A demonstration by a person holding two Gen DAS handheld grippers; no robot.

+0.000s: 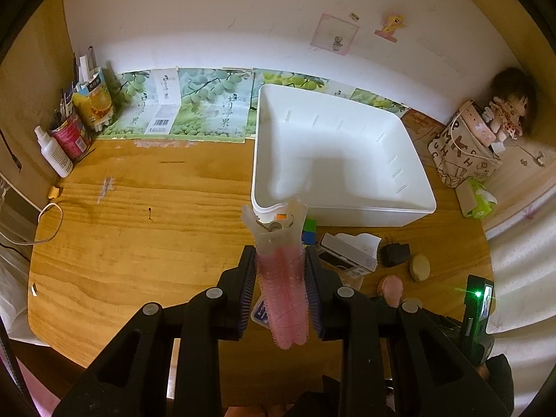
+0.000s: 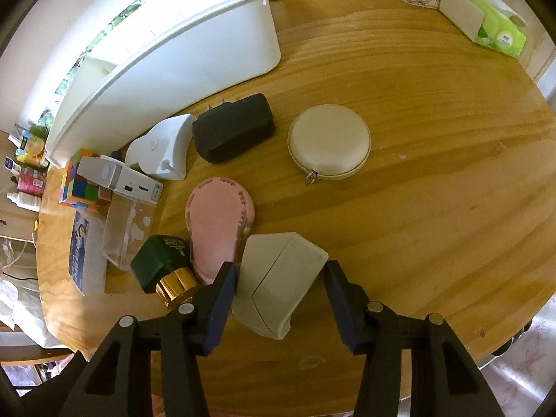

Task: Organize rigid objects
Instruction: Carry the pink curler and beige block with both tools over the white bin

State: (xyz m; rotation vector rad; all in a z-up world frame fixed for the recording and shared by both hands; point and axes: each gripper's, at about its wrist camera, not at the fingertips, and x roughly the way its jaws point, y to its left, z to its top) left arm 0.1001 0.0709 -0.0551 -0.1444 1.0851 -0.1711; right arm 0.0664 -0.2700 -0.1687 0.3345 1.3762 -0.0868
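My left gripper [image 1: 280, 264] is shut on a pink hair-roller clip [image 1: 283, 278] with a clear plastic clamp end, held above the wooden table just before the near corner of the white bin [image 1: 347, 208]. My right gripper [image 2: 278, 274] is open around a grey wedge-shaped case [image 2: 278, 285] that lies on the table; the fingers are apart from its sides. Beside it lie a pink oval brush [image 2: 217, 219], a green bottle with gold cap [image 2: 160, 267], a black adapter [image 2: 232, 132] and a round beige pouch [image 2: 328, 146].
A Rubik's cube [image 2: 81, 180], white devices [image 2: 160, 153], a clear box [image 2: 127, 229] and a blue-white packet [image 2: 83, 253] crowd the left. A tissue pack [image 2: 486, 24] sits far right. Bottles and cans [image 1: 69, 132] stand at the table's far left; a doll [image 1: 507, 107] sits at the right.
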